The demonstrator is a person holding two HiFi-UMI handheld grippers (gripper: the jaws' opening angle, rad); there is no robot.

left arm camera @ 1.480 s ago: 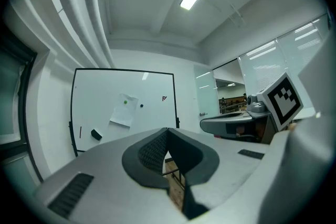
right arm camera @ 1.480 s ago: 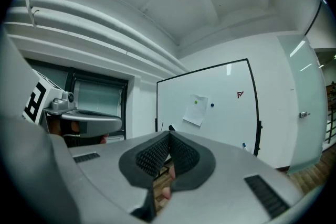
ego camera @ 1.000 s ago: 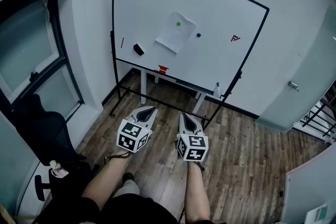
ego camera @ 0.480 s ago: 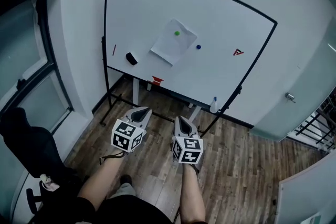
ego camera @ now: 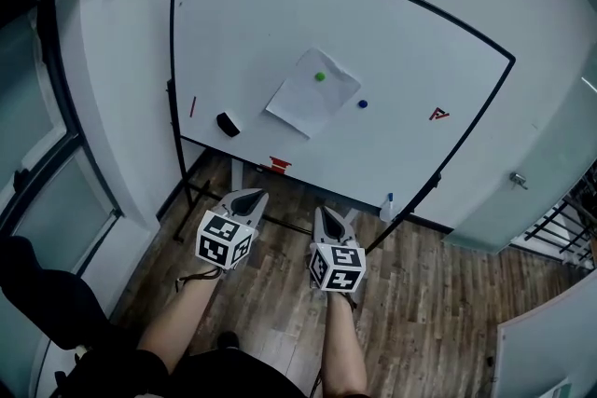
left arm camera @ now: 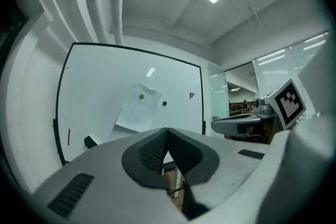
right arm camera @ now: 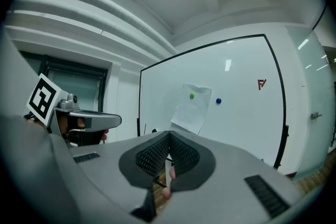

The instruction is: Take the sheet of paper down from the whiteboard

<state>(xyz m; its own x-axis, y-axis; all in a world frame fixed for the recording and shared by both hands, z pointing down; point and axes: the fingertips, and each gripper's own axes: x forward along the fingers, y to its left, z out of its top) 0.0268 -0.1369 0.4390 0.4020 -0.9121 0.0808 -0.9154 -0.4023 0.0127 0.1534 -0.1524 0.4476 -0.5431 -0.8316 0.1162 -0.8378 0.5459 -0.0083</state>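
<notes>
Two grippers in the head view: what state?
Both clenched on nothing. The left gripper (ego camera: 248, 197) and right gripper (ego camera: 328, 213) sit at 6 o'clock, well apart from the whiteboard (ego camera: 242, 23). The sheet of paper (ego camera: 310, 98) hangs mid-board under a green magnet (ego camera: 320, 76), long axis tilted from 1 o'clock to 7 o'clock.
Any writing?
One red mark (ego camera: 438, 115) at the sheet's 3 o'clock, perhaps an F; too small to be sure.
Left gripper view?
Jaw tips meet. The sheet stands at their 11 o'clock; the gripper's body hides the board's lower edge.
Right gripper view?
Jaws together too, sheet at 1 o'clock; any print on it cannot be made out.
</notes>
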